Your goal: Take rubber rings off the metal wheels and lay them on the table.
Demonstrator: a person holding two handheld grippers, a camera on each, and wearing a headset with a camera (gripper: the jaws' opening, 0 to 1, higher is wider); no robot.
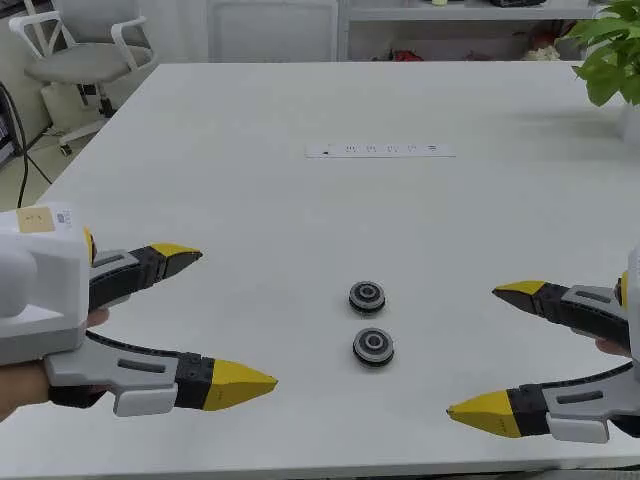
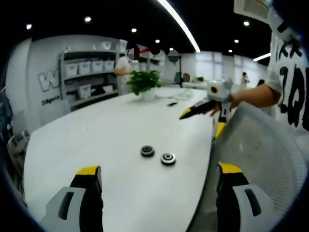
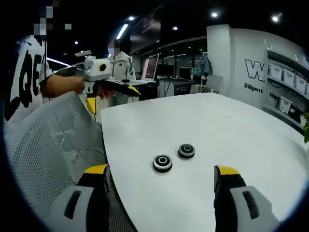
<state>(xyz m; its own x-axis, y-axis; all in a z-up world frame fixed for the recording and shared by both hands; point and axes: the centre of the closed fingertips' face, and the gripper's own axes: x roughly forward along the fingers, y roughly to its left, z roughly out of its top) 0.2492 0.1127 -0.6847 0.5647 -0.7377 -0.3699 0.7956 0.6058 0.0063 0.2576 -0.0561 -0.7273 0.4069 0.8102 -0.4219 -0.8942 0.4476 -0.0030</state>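
Observation:
Two small metal wheels with black rubber rings lie flat near the table's front edge, the far wheel just behind the near wheel. My left gripper hovers open to their left, and my right gripper hovers open to their right. Nothing is between either pair of jaws. In the left gripper view the wheels lie ahead of my open left gripper, with the right gripper beyond. In the right gripper view both wheels sit ahead of the right gripper, the left gripper beyond.
A white power strip lies flat at mid-table, beyond the wheels. A potted plant stands at the far right corner, and an office chair is off the far left. The white table is bare around the wheels.

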